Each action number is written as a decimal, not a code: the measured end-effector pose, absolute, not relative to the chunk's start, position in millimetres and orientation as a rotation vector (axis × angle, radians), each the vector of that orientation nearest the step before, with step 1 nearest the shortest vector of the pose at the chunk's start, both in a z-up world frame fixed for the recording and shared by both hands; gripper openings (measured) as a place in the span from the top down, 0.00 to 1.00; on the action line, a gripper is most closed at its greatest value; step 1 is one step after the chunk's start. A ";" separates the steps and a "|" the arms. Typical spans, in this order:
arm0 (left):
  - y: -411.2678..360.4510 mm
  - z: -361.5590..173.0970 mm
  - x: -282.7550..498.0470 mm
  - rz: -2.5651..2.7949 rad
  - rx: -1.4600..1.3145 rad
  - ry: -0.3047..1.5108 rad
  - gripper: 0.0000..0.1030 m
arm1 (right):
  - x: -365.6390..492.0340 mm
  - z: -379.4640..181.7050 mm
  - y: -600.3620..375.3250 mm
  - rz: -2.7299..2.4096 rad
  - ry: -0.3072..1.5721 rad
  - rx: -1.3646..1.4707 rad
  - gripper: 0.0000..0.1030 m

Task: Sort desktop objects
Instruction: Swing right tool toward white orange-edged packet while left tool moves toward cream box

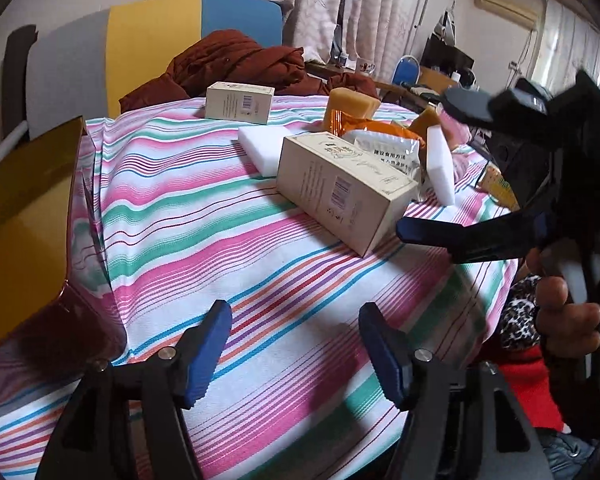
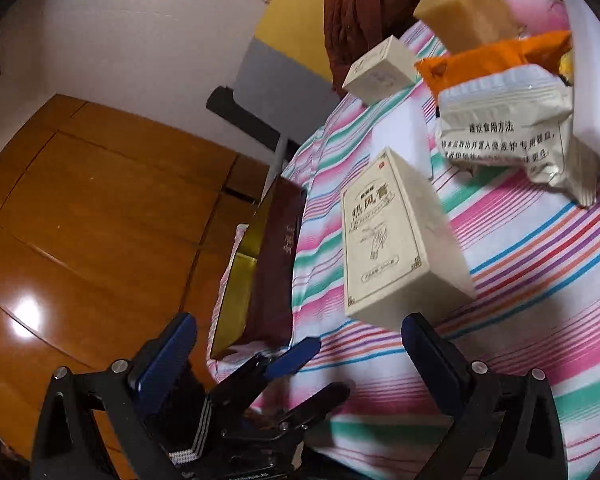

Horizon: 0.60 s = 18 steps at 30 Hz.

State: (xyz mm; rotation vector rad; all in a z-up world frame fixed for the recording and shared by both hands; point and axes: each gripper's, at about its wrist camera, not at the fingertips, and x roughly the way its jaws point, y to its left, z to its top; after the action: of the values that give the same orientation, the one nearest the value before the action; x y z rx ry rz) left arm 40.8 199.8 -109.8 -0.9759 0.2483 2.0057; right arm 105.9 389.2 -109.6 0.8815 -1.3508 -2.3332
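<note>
Cream cartons, foam blocks and food packets lie scattered mid-tablecloth; both our grippers, left and right, gape empty, so we square jaws across the nearest carton's narrow sides.

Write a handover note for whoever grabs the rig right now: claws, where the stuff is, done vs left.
Left claw: open, empty, low over bare striped tablecloth.
Right claw: open, empty, pointing at the near cream box, not touching it.
Items: near cream box lies mid-table; a second cream box sits farther back; white sponge blocks, yellow sponge, orange packet and white food packet are bunched behind the near box. The gold-lined box sits open at the table's left edge.
Done: nothing visibly sorted.
Left: everything; the near cream box looks like the likely first pick.
</note>
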 end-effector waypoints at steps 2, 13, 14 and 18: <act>198.4 -109.8 39.9 2.003 -0.973 0.228 0.33 | 108.8 -108.3 393.4 -2.359 -1.343 0.880 0.00; 193.5 -108.8 38.6 1.992 -0.957 0.164 0.29 | 104.8 -49.5 421.6 -2.849 -0.934 0.896 0.00; 193.4 -108.4 38.8 1.993 -0.955 0.163 0.29 | 98.3 -42.8 426.3 -2.886 -0.910 0.892 0.00; 192.5 -107.9 39.0 1.991 -0.949 0.159 0.29 | 58.2 -36.1 448.9 -2.973 -0.839 1.012 0.00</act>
State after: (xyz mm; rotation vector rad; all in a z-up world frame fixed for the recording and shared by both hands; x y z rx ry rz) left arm 39.0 192.5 -107.9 -0.9486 0.1593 1.9910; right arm 58.2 448.9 -36.1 1.0116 -0.8392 -2.9731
